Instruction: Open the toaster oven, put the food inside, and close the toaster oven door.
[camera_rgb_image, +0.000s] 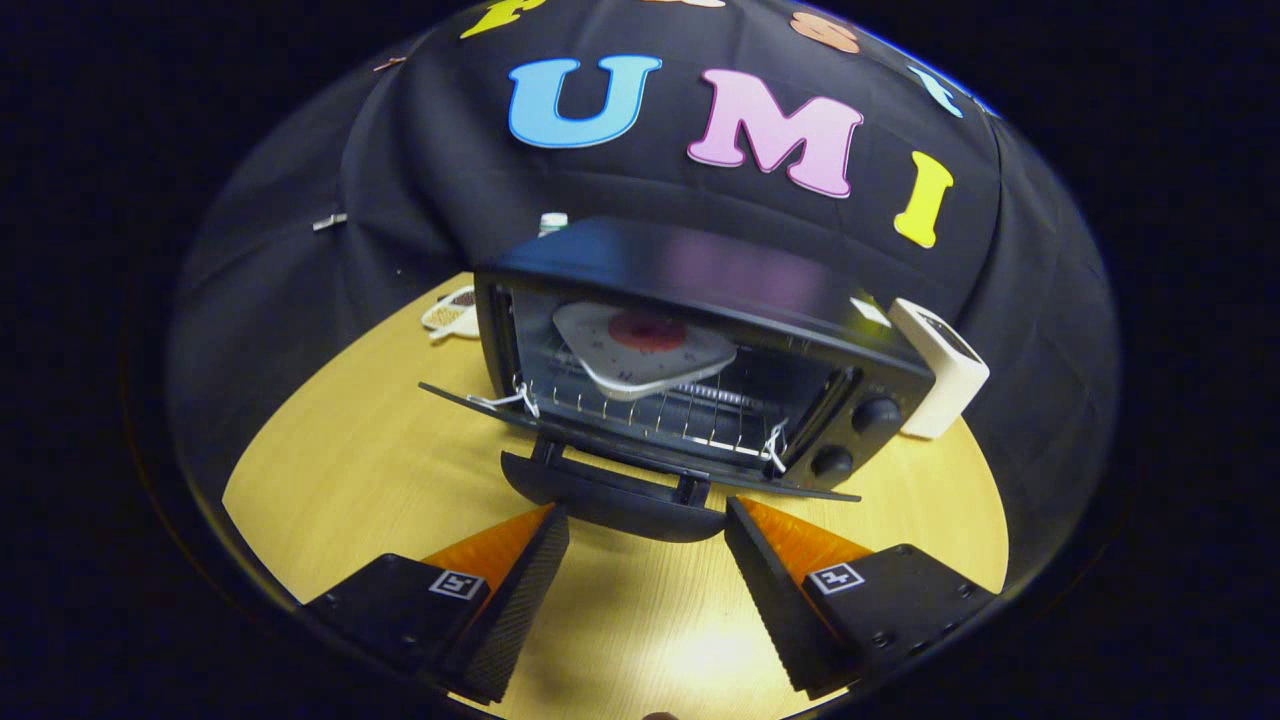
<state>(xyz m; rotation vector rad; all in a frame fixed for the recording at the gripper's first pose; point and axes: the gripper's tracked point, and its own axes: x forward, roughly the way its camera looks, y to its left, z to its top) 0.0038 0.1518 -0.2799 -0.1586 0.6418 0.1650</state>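
Observation:
A black toaster oven (700, 290) stands on the round wooden table (330, 470), its door (640, 440) folded down flat toward me. Inside, on the wire rack (690, 410), lies a pale plate (645, 345) with a round red piece of food (648, 330) on it. The door's curved handle (610, 500) sits just ahead of my fingertips, roughly between them. My gripper (645, 525) is open, with nothing between its fingers, and hovers low over the table in front of the oven.
A white box-shaped device (940, 365) leans beside the oven's right side, near its two knobs (860, 435). A small saucer (452, 310) with dark contents lies behind the oven's left side, and a bottle cap (552, 222) peeks over the oven top.

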